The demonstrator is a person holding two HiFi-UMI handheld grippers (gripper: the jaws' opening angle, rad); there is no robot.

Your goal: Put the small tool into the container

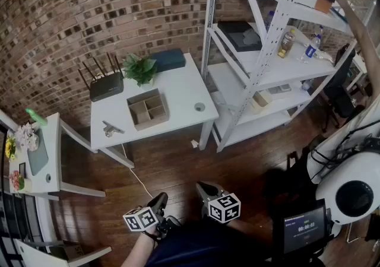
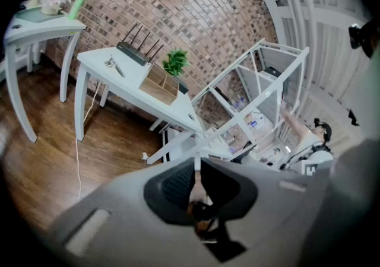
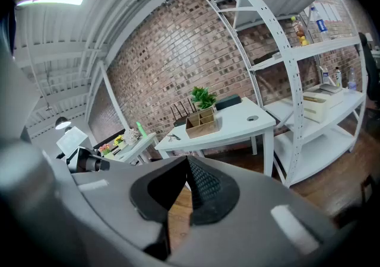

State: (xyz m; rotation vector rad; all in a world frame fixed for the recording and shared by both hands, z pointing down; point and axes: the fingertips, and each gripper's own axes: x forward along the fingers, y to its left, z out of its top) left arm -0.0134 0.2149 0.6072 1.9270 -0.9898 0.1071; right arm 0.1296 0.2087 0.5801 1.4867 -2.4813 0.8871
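A small metal tool (image 1: 111, 128) lies near the left front corner of the white table (image 1: 178, 91), far ahead of me. A wooden box with compartments (image 1: 148, 108) stands at the table's middle, to the right of the tool. Both grippers hang low over the wooden floor, well short of the table. My left gripper (image 1: 157, 203) has its jaws drawn together with nothing between them. My right gripper (image 1: 205, 190) is shut and empty too. The left gripper view shows the tool (image 2: 113, 64) and the box (image 2: 161, 82) beyond its tips (image 2: 197, 162). The right gripper view shows the box (image 3: 202, 122) past its tips (image 3: 187, 159).
A black router (image 1: 105, 85), a potted plant (image 1: 140, 68) and a dark blue case (image 1: 168, 59) sit along the table's back. A white shelving rack (image 1: 261, 52) stands to the right, a small side table (image 1: 35, 159) with flowers to the left. A white cable (image 1: 139, 180) trails on the floor.
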